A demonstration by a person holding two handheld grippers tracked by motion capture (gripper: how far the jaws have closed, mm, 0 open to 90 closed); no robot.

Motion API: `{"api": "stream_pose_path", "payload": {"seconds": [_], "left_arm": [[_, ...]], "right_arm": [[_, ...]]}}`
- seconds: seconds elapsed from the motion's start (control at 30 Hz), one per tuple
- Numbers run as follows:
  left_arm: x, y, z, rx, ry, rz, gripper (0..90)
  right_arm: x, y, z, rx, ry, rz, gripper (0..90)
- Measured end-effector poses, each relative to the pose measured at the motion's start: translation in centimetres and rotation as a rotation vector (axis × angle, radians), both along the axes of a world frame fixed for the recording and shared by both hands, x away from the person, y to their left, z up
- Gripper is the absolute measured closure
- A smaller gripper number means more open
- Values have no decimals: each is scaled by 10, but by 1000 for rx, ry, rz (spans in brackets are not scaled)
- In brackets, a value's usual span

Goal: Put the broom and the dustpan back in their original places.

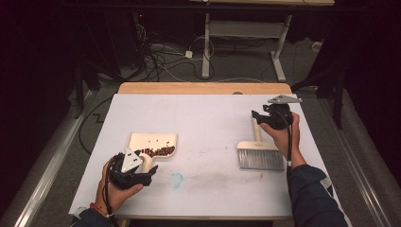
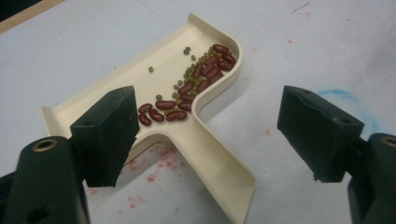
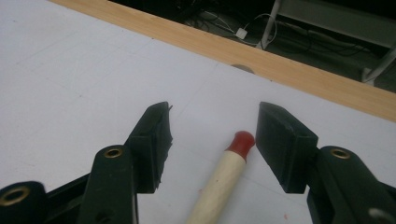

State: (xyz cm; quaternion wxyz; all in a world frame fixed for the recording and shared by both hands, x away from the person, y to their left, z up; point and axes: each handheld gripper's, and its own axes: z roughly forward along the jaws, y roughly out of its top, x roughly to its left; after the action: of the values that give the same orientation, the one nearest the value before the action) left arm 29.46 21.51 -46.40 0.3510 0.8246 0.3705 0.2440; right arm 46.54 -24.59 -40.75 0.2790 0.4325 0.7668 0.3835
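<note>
A cream dustpan lies at the front left of the white table. Red beans and small green beans are piled in its corner. My left gripper is open, its jaws on either side of the dustpan's handle without touching it. A hand brush with grey bristles lies at the right. Its cream handle with a red tip points away from me. My right gripper is open, and the red tip lies between the jaws.
The white sheet covers a wooden table whose far edge shows bare wood. A blue mark and faint red smudges stain the sheet. Cables and a desk frame stand on the floor beyond.
</note>
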Motion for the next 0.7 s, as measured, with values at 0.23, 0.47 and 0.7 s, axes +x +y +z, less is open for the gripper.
{"api": "stream_pose_path", "payload": {"seconds": [0.23, 0.47, 0.7], "left_arm": [[-1, 0, -4, 9, 12, -12, 208], [-2, -1, -5, 10, 11, -13, 209], [-7, -7, -8, 24, 15, -37, 209]], "right_arm": [[-7, -3, 0, 20, -49, -31, 362], [-15, 2, 3, 11, -105, -80, 219], [-19, 1, 7, 70, -109, -52, 161]]}}
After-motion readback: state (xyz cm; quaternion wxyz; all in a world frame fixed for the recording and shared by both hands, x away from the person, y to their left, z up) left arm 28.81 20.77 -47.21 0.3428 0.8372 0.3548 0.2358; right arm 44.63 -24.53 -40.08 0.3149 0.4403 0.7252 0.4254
